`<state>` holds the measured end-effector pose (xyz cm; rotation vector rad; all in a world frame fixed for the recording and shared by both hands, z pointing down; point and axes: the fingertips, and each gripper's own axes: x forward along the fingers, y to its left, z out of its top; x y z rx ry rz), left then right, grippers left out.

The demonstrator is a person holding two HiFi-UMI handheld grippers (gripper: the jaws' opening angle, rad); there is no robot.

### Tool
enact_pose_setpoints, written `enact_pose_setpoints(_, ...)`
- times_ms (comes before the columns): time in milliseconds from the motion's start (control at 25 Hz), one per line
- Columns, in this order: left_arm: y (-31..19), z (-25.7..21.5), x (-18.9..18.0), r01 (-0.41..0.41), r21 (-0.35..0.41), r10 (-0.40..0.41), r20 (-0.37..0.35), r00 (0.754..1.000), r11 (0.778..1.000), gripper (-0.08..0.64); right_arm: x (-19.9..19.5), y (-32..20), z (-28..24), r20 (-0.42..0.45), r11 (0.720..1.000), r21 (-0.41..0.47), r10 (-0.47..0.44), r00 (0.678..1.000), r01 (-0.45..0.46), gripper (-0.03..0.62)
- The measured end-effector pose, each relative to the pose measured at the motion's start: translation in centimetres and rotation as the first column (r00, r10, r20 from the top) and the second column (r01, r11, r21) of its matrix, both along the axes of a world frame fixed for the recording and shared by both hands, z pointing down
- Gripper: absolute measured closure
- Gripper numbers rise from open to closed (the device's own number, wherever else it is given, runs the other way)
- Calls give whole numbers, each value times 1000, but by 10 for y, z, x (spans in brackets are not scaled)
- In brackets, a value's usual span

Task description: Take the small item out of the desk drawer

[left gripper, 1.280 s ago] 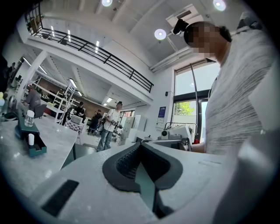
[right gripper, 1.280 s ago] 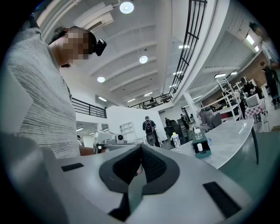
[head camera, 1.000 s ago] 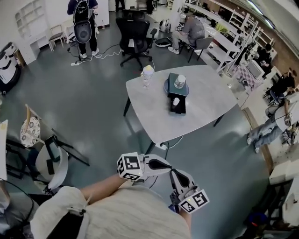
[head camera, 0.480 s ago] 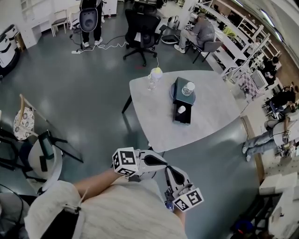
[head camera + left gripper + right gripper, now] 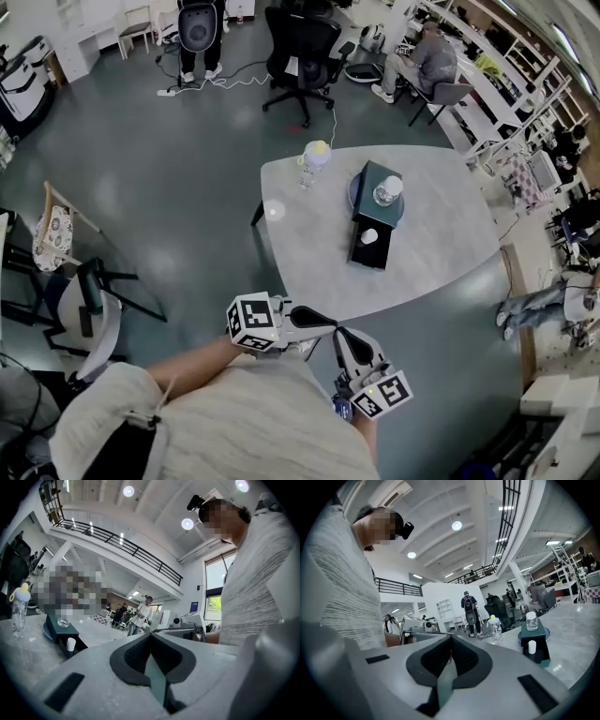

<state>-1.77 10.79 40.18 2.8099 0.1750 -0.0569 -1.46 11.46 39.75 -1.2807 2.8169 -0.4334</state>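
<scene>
The dark teal desk drawer (image 5: 372,253) sits pulled open on the tabletop (image 5: 309,234), well ahead of my left tongs (image 5: 328,327) and right tongs (image 5: 341,337). A small white cylinder (image 5: 368,236) stands upright inside it.

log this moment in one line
stage: short of table | left gripper: shut, empty | right gripper: shut, empty | drawer: open | small white item: in drawer
</scene>
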Motion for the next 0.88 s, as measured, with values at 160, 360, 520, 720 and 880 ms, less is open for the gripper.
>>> enact_pose_setpoints(160, -43, 3, 37, 35, -15, -35, 6, 999, 999, 545, 37, -43, 2, -6, 999, -3, -41, 999, 41, 583)
enact_pose_setpoints(360, -97, 7, 82, 94, -10, -94, 24, 995, 995, 545, 82, -98, 5, -1, 997, -6, -79, 997, 79, 583)
enact_pose_setpoints(520, -128, 15, 113, 144, -9, -143, 53, 988, 990, 545, 113, -128, 13, 3, 993, -17, -114, 993, 114, 583)
enact_pose_setpoints(720, -160, 12, 144, 181, -4, -180, 84, 980, 983, 545, 144, -160, 11, 21, 989, -24, -143, 989, 144, 583)
enact_pose_setpoints(880, -177, 20, 153, 202, -5, -201, 111, 973, 979, 545, 153, -177, 18, 24, 986, -31, -162, 987, 162, 583)
